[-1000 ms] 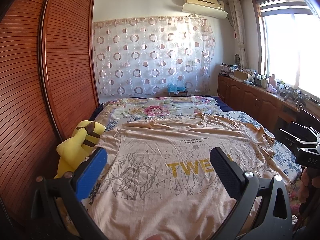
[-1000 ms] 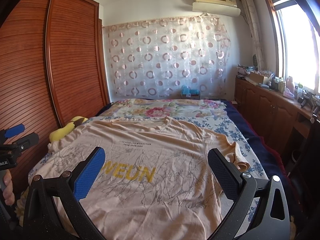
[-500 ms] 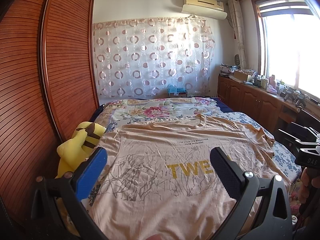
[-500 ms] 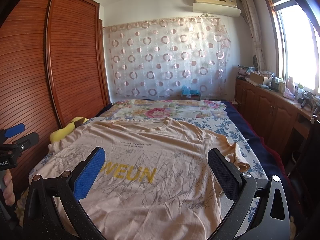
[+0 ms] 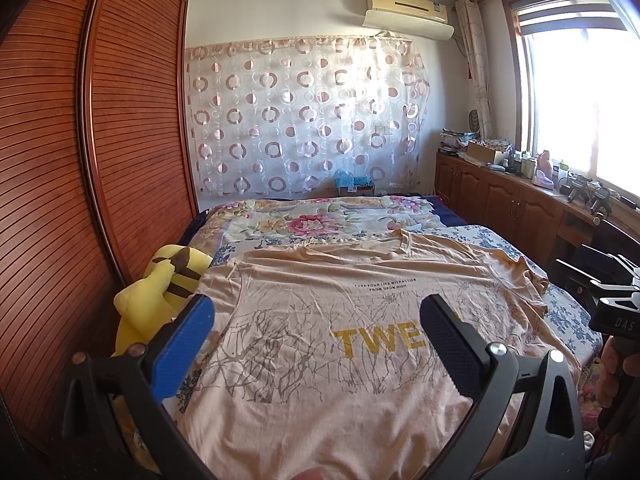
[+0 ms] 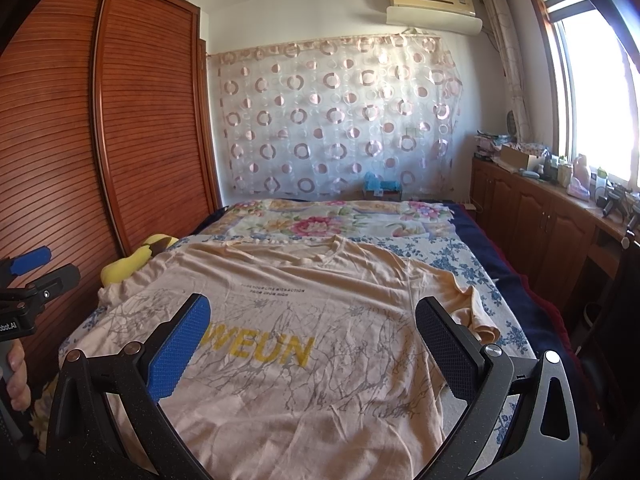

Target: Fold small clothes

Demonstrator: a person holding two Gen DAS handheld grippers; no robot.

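Peach T-shirt point(image 5: 320, 344) spread flat and unfolded, front side up, on the bed point(image 5: 568, 316), collar toward the far end and hem nearest the cameras. The front carries a grey branch-like print, two small lines of dark text below the collar, and large yellow letters across the chest. The sleeve point(image 6: 476, 312) at its right edge lies bunched; shallow wrinkles cross the lower part.

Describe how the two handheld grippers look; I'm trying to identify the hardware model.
Both look alike. The left gripper and right gripper each have a black, speckled frame with triangular cut-outs and silver pivot bolts. One finger has a blue textured pad, the other a black one. White lettering marks their bodies, partly readable: "DAS" and "obot.AI". No cables or sleeves show.
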